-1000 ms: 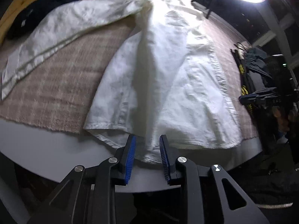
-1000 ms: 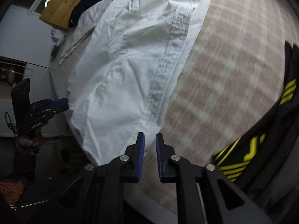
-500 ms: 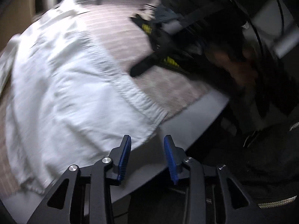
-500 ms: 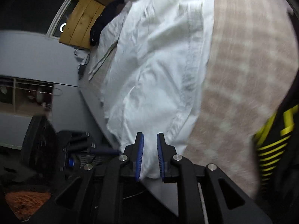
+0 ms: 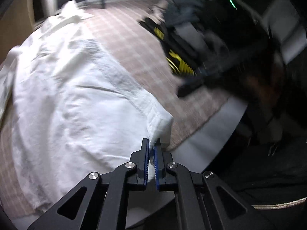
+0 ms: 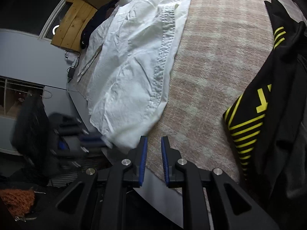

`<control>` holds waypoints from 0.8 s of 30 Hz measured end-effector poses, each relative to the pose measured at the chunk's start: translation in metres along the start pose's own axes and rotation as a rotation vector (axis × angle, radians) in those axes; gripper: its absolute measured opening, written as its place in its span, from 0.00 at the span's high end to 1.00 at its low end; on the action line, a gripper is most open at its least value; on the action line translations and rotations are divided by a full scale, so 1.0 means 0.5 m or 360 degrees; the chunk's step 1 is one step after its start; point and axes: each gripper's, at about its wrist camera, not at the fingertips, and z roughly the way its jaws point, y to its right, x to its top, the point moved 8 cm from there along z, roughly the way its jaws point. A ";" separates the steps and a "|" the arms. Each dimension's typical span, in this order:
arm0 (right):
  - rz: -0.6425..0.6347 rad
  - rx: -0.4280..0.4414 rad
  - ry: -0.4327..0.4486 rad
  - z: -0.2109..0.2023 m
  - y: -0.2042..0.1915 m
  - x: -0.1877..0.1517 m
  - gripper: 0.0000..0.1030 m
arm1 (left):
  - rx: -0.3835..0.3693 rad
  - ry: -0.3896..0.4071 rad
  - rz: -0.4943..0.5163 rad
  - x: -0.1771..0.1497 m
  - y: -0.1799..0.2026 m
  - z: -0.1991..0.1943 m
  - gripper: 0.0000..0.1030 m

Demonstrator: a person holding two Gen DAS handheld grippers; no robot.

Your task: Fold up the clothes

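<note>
The white shirt [image 5: 73, 95] lies spread on the checked blanket [image 6: 207, 61] that covers the surface. The left claw [image 5: 151, 143] has just closed and is clamped on the near corner of the shirt. The right claw [image 6: 154, 143] is a little apart and empty, just beside that corner, over the blanket

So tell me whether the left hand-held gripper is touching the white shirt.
Touching. The left wrist view shows the left hand-held gripper, whose jaws have just been closing, pinching the white shirt at its near corner between the blue pads.
</note>
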 end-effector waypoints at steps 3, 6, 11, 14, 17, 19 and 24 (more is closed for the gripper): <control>-0.0056 -0.0013 0.0036 0.013 -0.023 0.001 0.85 | -0.0038 0.0031 -0.0065 0.004 -0.022 -0.026 0.96; -0.0107 -0.0043 0.0054 0.040 -0.043 0.011 0.85 | -0.0091 0.0060 -0.0092 -0.001 -0.033 -0.054 0.97; -0.0142 0.0047 -0.0010 0.061 -0.092 -0.013 0.85 | -0.0247 0.0038 -0.0088 0.007 -0.016 -0.043 0.92; -0.0104 0.0167 0.0048 0.002 -0.110 -0.047 0.85 | -0.0238 -0.0041 0.0018 -0.005 0.011 -0.030 0.85; -0.0052 -0.0005 0.0142 -0.050 -0.077 -0.067 0.77 | -0.0222 -0.0019 0.0069 -0.035 0.008 -0.050 0.76; 0.0012 -0.0093 0.0157 -0.052 -0.055 -0.074 0.72 | -0.0174 -0.0035 0.0069 -0.064 -0.012 -0.055 0.76; 0.0141 -0.0152 0.0157 0.004 -0.033 -0.066 0.64 | 0.0004 -0.0049 -0.0089 -0.129 -0.119 -0.085 0.76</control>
